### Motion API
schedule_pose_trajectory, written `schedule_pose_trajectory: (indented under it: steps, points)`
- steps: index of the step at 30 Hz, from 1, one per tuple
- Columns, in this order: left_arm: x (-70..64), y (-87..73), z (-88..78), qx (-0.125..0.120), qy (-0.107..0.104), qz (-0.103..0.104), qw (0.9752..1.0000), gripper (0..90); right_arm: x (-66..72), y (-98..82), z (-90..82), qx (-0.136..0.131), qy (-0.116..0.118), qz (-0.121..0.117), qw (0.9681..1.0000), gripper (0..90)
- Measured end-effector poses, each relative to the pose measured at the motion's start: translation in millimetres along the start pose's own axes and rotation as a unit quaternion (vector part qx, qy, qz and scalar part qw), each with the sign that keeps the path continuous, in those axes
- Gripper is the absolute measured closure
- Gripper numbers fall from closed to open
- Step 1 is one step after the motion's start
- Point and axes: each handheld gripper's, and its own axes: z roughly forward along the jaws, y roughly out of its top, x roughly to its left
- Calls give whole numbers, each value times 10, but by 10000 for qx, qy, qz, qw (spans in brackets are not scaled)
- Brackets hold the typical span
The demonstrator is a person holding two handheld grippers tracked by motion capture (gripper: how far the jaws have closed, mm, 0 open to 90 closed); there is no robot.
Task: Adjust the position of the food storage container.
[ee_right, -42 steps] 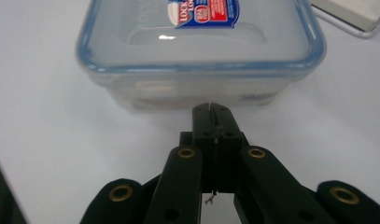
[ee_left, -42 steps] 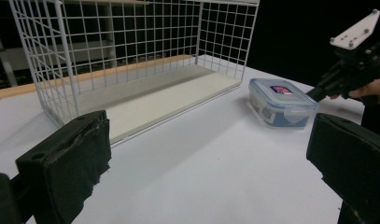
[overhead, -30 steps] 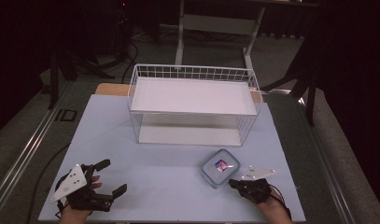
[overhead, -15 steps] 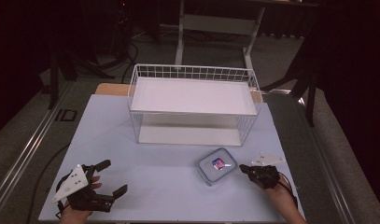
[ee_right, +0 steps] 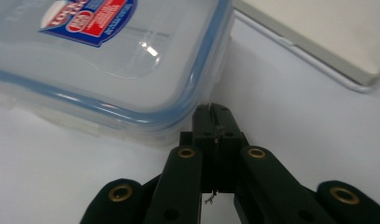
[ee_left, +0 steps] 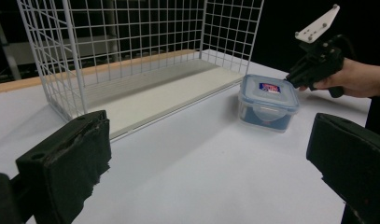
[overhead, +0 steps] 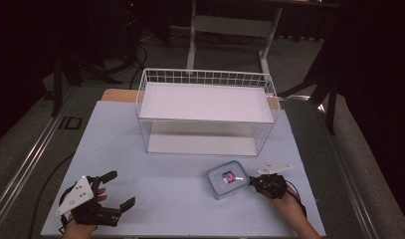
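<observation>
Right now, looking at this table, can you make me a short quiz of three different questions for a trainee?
1. True or false: the left tongs stand open with nothing between them.
2. What do the closed tips of the right tongs come up against?
A. the wire basket
B. the corner of the lidded plastic container
C. the table edge
3. Fill in: the plastic container stands on the table in front of the white wire ____.

Key:
1. True.
2. B. In the right gripper view the shut tips sit at the blue-rimmed corner; real contact cannot be confirmed.
3. basket.
</observation>
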Motion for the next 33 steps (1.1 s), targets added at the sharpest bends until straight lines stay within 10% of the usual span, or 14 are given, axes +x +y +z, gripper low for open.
schedule_pose_trajectory:
  steps: [12,22,33]
  points:
    - [-17,-10,43,118,-61,48,9999,9,399,7,25,-29,579,-205,9981,895]
    - [-36,-6,48,139,-79,107,9998,9,264,31,-1,-36,217,-153,9996,900]
    - [-43,-7,55,187,-123,148,9996,9,393,166,138,46,432,-255,9987,900]
